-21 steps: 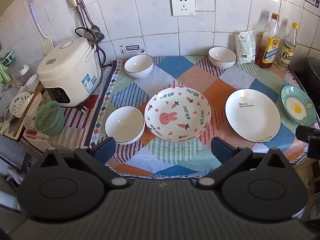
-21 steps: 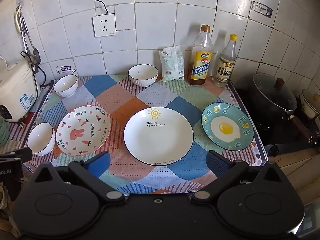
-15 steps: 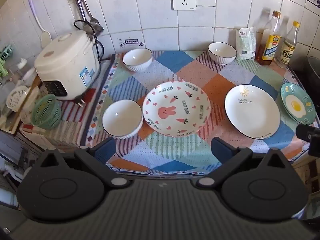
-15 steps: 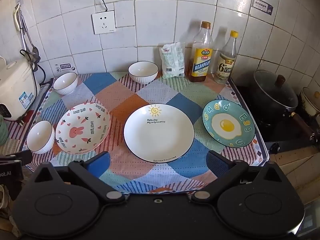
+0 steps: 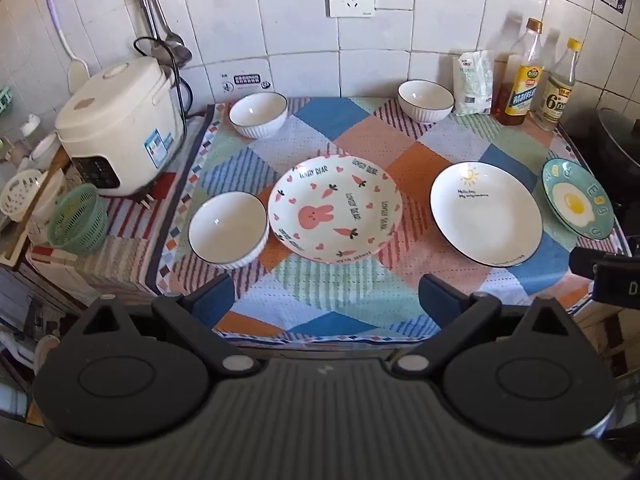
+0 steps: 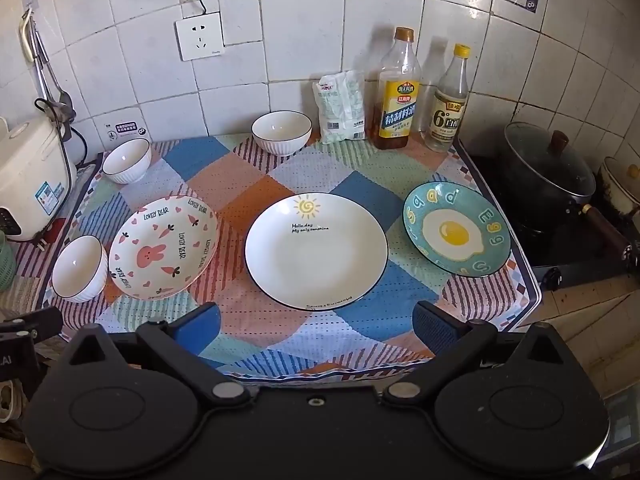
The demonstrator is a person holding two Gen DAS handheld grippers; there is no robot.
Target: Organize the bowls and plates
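On the patchwork cloth [image 5: 320, 312] lie a pink rabbit plate [image 5: 334, 208], a white sun plate [image 5: 486, 214] and a teal egg plate [image 5: 578, 204]. Three white bowls stand there: front left [image 5: 228, 229], back left [image 5: 258, 114], back middle [image 5: 426, 101]. My left gripper [image 5: 327, 298] is open and empty above the cloth's front edge, before the rabbit plate. My right gripper [image 6: 316, 324] is open and empty just before the sun plate [image 6: 316, 250]. The right wrist view also shows the rabbit plate [image 6: 164, 248], egg plate [image 6: 456, 234] and bowls [image 6: 80, 268] [image 6: 127, 160] [image 6: 282, 132].
A rice cooker [image 5: 116, 124] and green basket [image 5: 78, 224] stand at the left. A white packet [image 6: 341, 108] and two bottles [image 6: 396, 92] [image 6: 448, 100] stand by the tiled wall. A black pot [image 6: 548, 168] sits on the stove at the right.
Both grippers have risen or drawn back a little, so the dishes sit lower and smaller in view. Nothing on the cloth has moved and both jaws stay open.
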